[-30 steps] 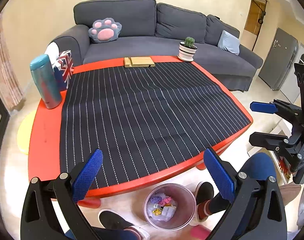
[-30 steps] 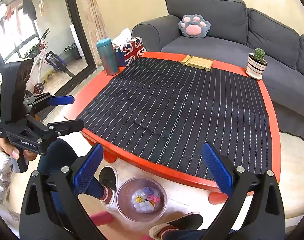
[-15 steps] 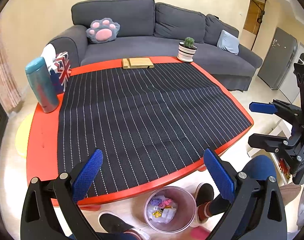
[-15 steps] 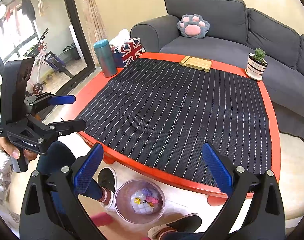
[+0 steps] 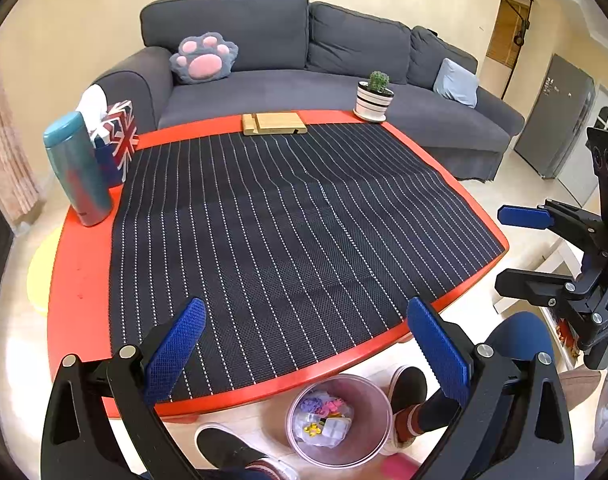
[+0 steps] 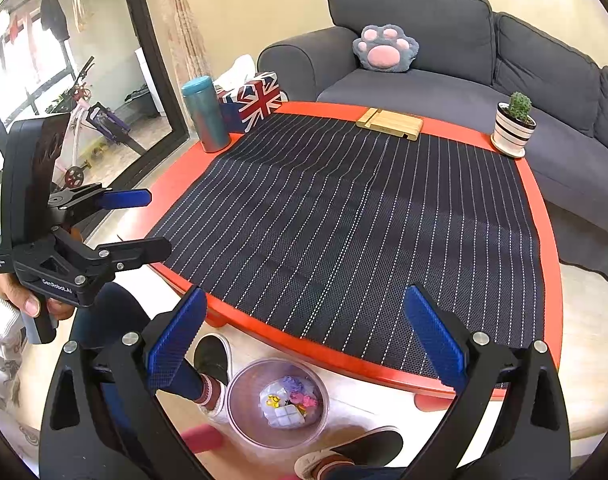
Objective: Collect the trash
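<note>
A translucent pinkish bin (image 5: 304, 446) stands on the floor under the table's near edge, with small coloured scraps and clear plastic pieces (image 5: 323, 418) inside. The right wrist view shows this bin (image 6: 240, 410) too. My left gripper (image 5: 304, 320) hovers open over the near edge of the black striped mat (image 5: 284, 220), nothing between its fingers. My right gripper (image 6: 304, 308) is open and empty above the same edge. Each gripper shows in the other's view: the right gripper (image 5: 503, 248) off the table's right corner, the left gripper (image 6: 156, 222) off the left corner, held by a hand.
On the red table (image 5: 76, 280) stand a teal flask (image 5: 78, 172), a Union Jack tissue box (image 5: 118, 136), a wooden stand (image 5: 274, 123) and a potted cactus (image 5: 373, 96). A grey sofa (image 5: 304, 88) lies behind. A person's shoes (image 5: 407, 388) flank the bin.
Both grippers stay open and empty. The left view has drifted slightly, so the table sits a little further left; the right view has barely shifted.
</note>
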`<state>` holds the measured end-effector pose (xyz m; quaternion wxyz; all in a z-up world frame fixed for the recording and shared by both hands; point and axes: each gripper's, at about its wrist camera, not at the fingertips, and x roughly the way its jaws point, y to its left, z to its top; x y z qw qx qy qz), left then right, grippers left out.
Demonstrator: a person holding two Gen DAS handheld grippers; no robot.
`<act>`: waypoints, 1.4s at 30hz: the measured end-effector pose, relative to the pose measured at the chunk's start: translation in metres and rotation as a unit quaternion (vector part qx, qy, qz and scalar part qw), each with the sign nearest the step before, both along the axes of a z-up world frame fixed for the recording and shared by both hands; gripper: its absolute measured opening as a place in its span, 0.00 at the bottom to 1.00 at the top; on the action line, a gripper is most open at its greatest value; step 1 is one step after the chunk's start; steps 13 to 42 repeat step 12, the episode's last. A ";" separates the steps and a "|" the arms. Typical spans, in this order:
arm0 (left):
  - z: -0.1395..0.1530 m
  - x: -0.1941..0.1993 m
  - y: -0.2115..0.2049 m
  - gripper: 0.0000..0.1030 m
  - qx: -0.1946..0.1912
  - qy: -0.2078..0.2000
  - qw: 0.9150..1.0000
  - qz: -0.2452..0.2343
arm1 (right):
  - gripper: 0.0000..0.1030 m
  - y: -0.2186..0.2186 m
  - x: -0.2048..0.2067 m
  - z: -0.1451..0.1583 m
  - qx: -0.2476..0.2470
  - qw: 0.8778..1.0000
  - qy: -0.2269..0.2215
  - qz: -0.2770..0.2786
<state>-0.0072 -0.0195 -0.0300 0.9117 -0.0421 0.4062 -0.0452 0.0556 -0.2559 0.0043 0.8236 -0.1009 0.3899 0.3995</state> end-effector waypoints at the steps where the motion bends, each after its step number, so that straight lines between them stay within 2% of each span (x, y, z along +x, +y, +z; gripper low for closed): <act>1: -0.001 0.001 0.000 0.94 0.000 0.000 1.000 -0.001 | 0.94 0.000 0.001 -0.001 0.000 1.000 0.001 0.000; 7: -0.008 0.009 0.004 0.94 0.003 0.008 1.000 -0.002 | 0.94 -0.001 0.009 -0.009 -0.005 1.000 0.008 -0.007; 12: -0.013 0.019 0.023 0.94 0.001 -0.002 1.000 0.023 | 0.94 -0.007 0.027 -0.018 -0.011 1.000 0.009 -0.023; 42: -0.013 0.019 0.023 0.94 0.001 -0.002 1.000 0.023 | 0.94 -0.007 0.027 -0.018 -0.011 1.000 0.009 -0.023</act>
